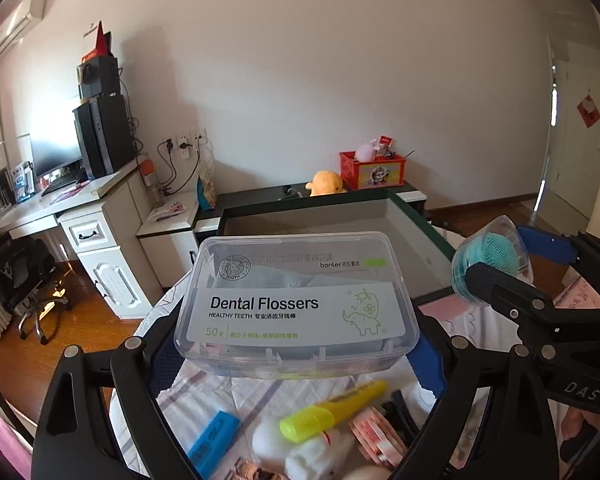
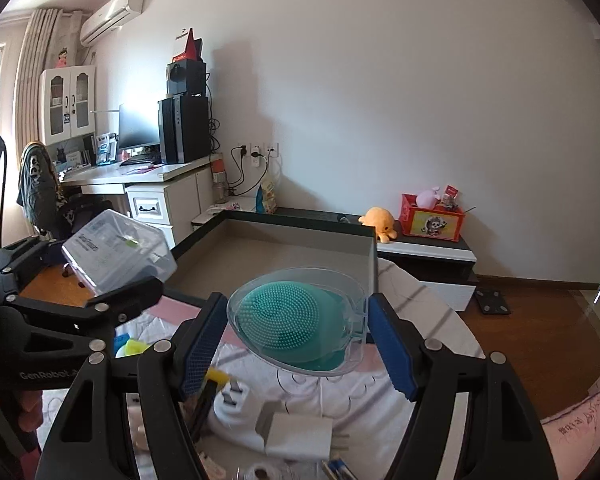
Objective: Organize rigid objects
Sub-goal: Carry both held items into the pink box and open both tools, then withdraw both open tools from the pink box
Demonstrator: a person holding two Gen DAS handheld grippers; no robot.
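My left gripper (image 1: 296,356) is shut on a clear plastic Dental Flossers box (image 1: 296,304), held level in the air between its blue pads. The same box (image 2: 116,252) shows tilted at the left of the right wrist view. My right gripper (image 2: 300,344) is shut on a clear case holding a teal silicone brush (image 2: 296,316); the case is also visible at the right of the left wrist view (image 1: 494,258). Just beyond both grippers stands an open grey bin with a dark rim (image 1: 308,204) (image 2: 300,226); its visible part looks bare.
Below the grippers, a patterned cloth holds a yellow highlighter (image 1: 332,412), a blue eraser (image 1: 214,440), a white plug (image 2: 236,404) and a white box (image 2: 300,432). Behind the bin, a low cabinet carries an orange plush (image 2: 380,220) and a red box (image 2: 432,220). A desk (image 1: 80,196) stands left.
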